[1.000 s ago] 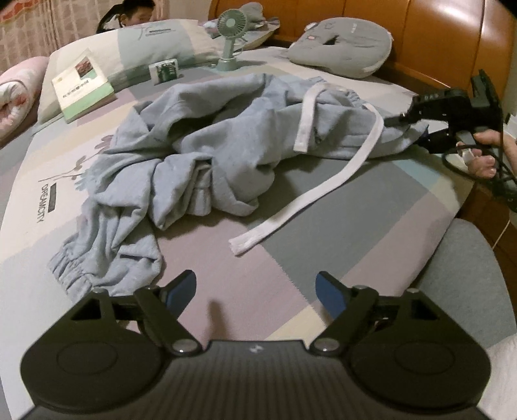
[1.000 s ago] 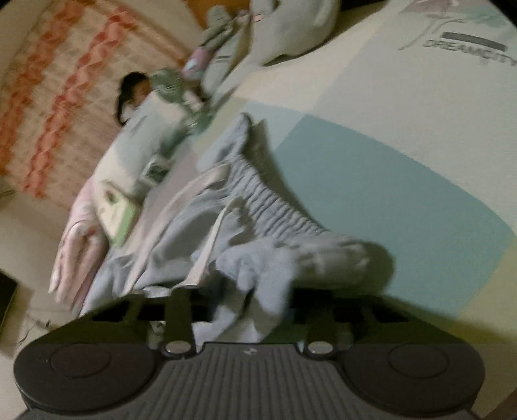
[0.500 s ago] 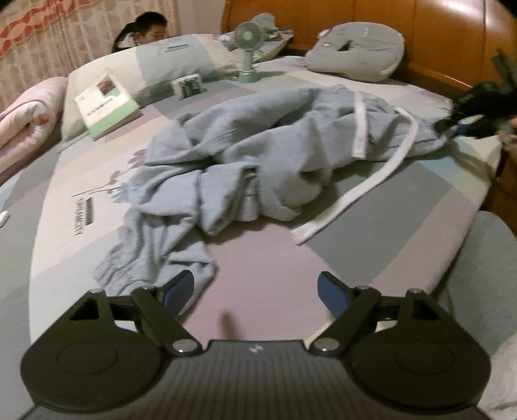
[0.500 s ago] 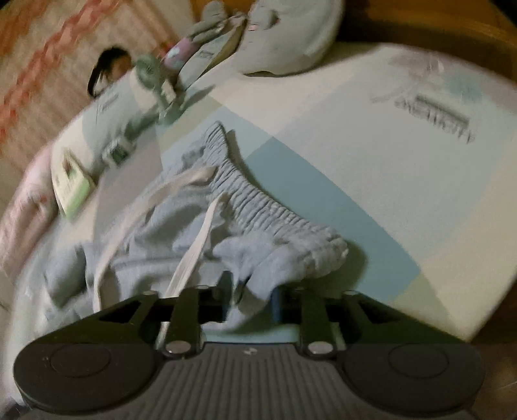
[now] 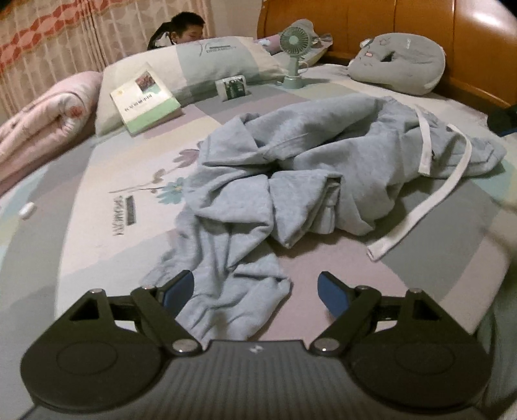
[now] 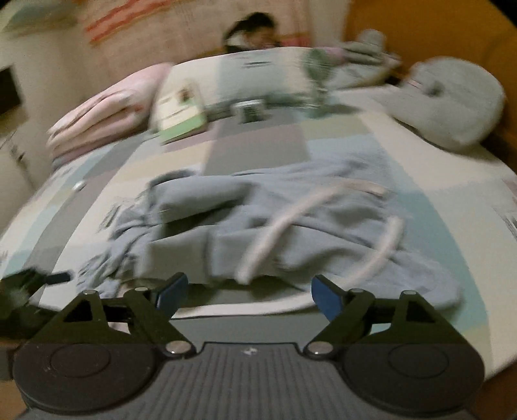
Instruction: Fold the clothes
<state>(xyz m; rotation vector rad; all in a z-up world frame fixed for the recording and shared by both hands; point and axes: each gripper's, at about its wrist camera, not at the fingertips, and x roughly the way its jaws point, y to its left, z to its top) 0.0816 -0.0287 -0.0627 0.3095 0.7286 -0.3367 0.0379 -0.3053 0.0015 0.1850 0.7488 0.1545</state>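
Grey-blue sweatpants with a long white drawstring lie crumpled on the bed. One cuffed leg end runs toward me and lies under and between the wide-apart jaws of my left gripper, whose blue pads do not press on it. In the blurred right wrist view the sweatpants spread across the middle. My right gripper hovers above their near edge, its jaws opening with nothing between them. The left gripper's tip shows dark at the left of that view.
A patterned bedsheet covers the bed. At the back lie a book, a small box, a green fan, a pillow, a grey cushion and a pink quilt. A person is behind the pillow. The wooden headboard stands at the right.
My right gripper let go of the sweatpants' waistband, opened wide, rolled upright and drew back above the bed. My left gripper moved over the cuffed leg end, staying open.
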